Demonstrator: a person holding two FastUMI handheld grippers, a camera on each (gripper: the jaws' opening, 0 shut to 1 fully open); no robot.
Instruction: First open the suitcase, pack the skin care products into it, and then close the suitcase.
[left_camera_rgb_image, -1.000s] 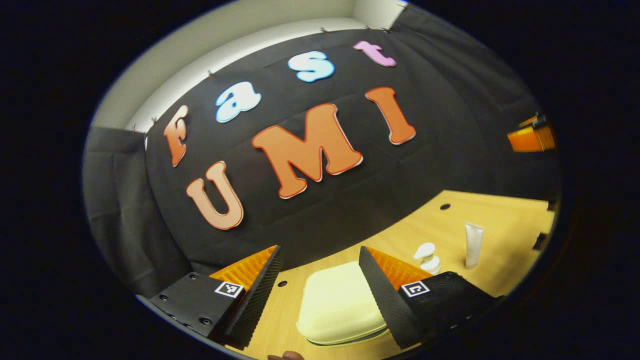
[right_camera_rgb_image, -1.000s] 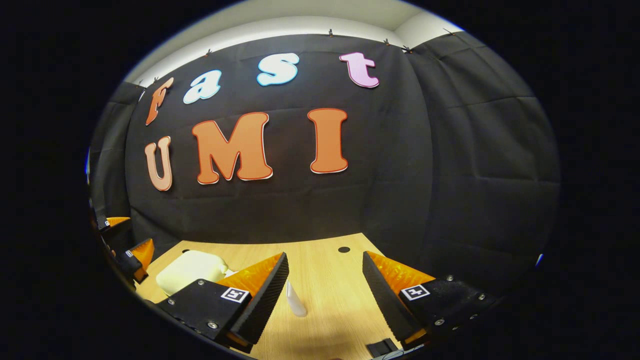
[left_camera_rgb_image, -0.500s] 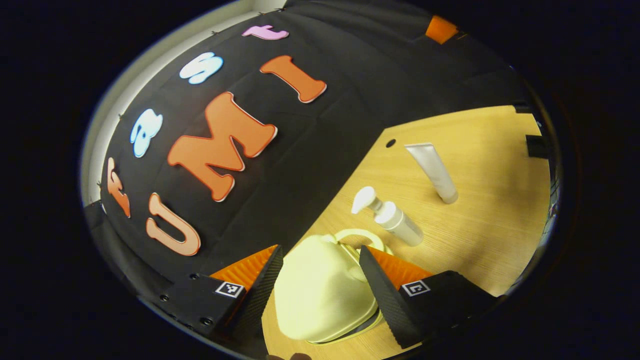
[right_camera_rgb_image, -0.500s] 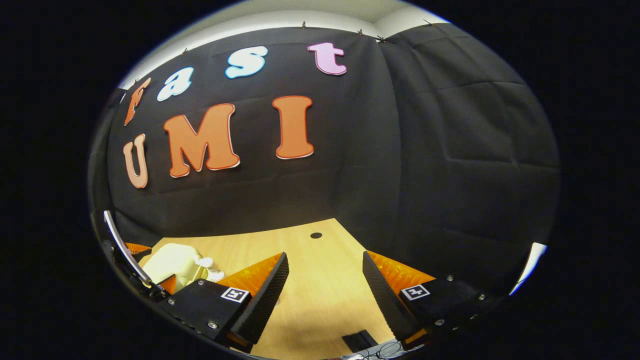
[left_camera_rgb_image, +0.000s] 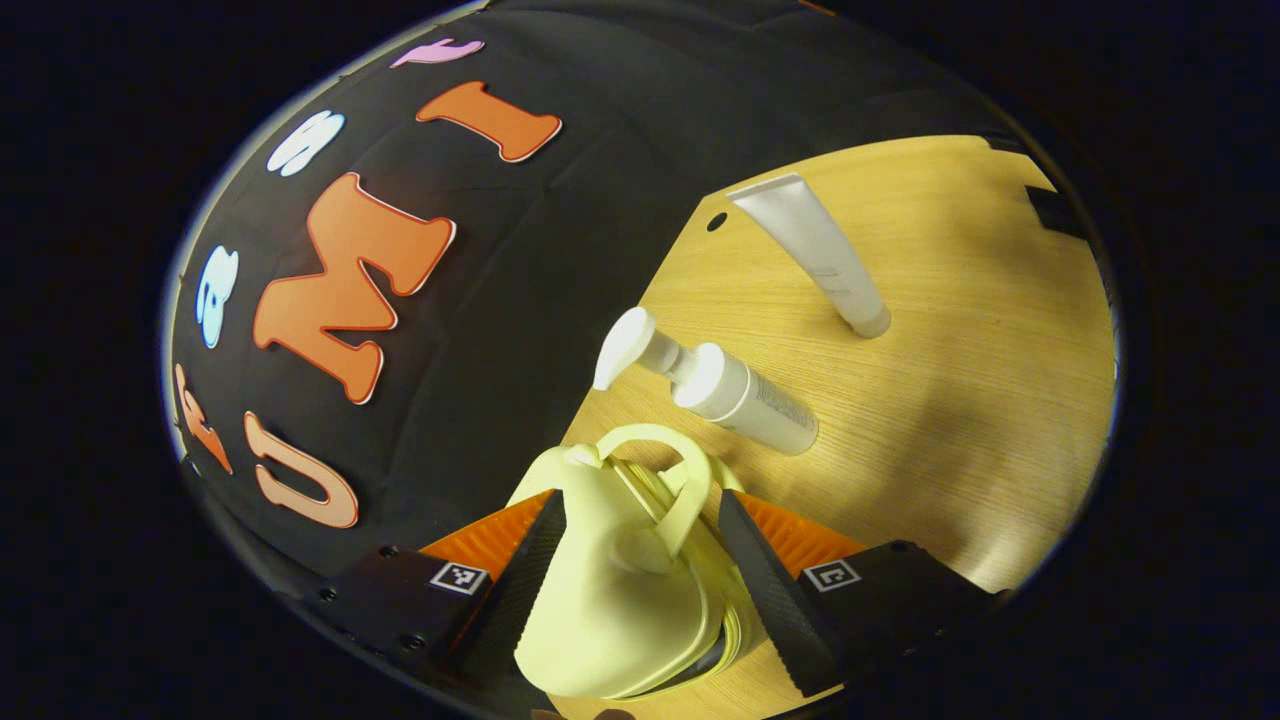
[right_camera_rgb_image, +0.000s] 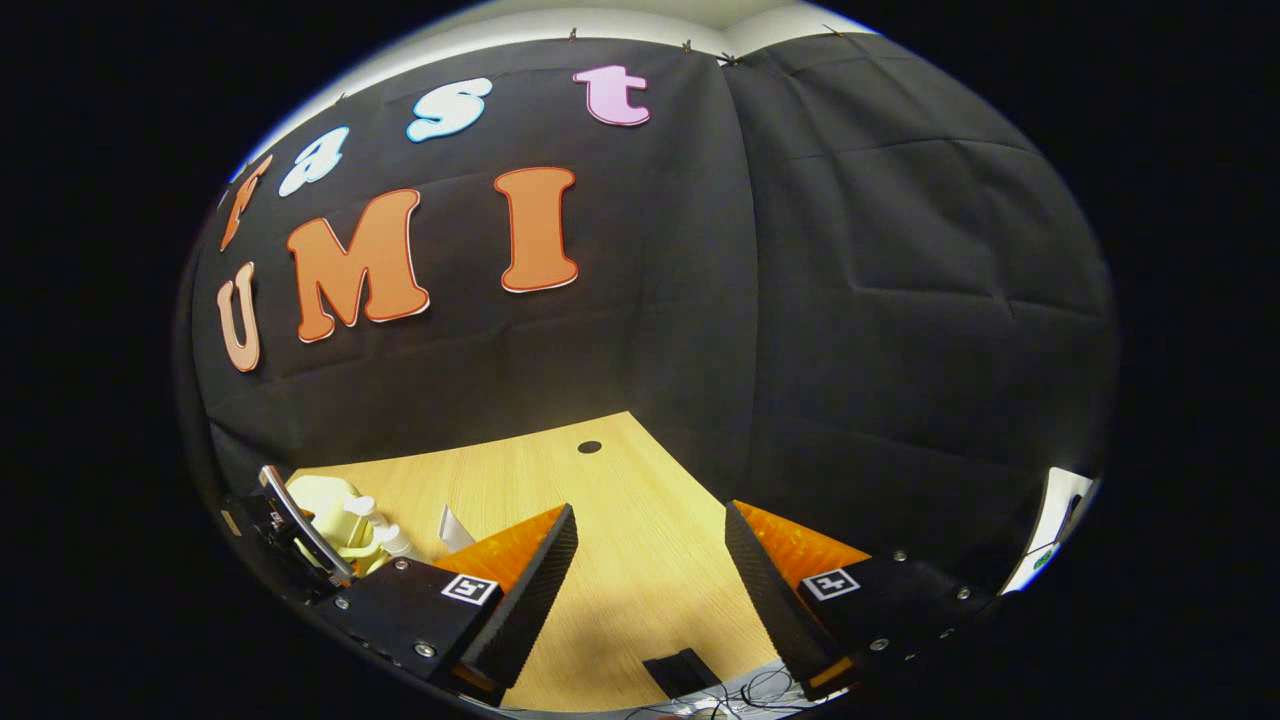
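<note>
The little yellow suitcase (left_camera_rgb_image: 610, 600) sits on the wooden table (left_camera_rgb_image: 950, 420), right between the two fingers of the left gripper (left_camera_rgb_image: 640, 590). It looks like a small hard shell with smooth, round sides, so it is probably light and a bit slippery. It has a loop handle (left_camera_rgb_image: 672, 490) on top and a thin seam running around its edge. That seam (where the two halves meet) looks like the best place to hold and lift the lid, since the round shell could slide out of a squeeze. The lid looks shut or only barely cracked.

The left gripper is tipped over sideways and pointed down at the case. Its fingers are fairly wide, one on each side of the shell. It is hard to say if they press on it yet.

Just past the suitcase stands a white pump bottle (left_camera_rgb_image: 735, 395), and farther off is a white tube (left_camera_rgb_image: 820, 255) standing on its cap. Both are stiff plastic and likely light, and the tube may tip easily.

The right gripper (right_camera_rgb_image: 650, 580) is held off to the side over bare table, level and pointing at the wall, with its fingers spread wide and nothing in them.
</note>
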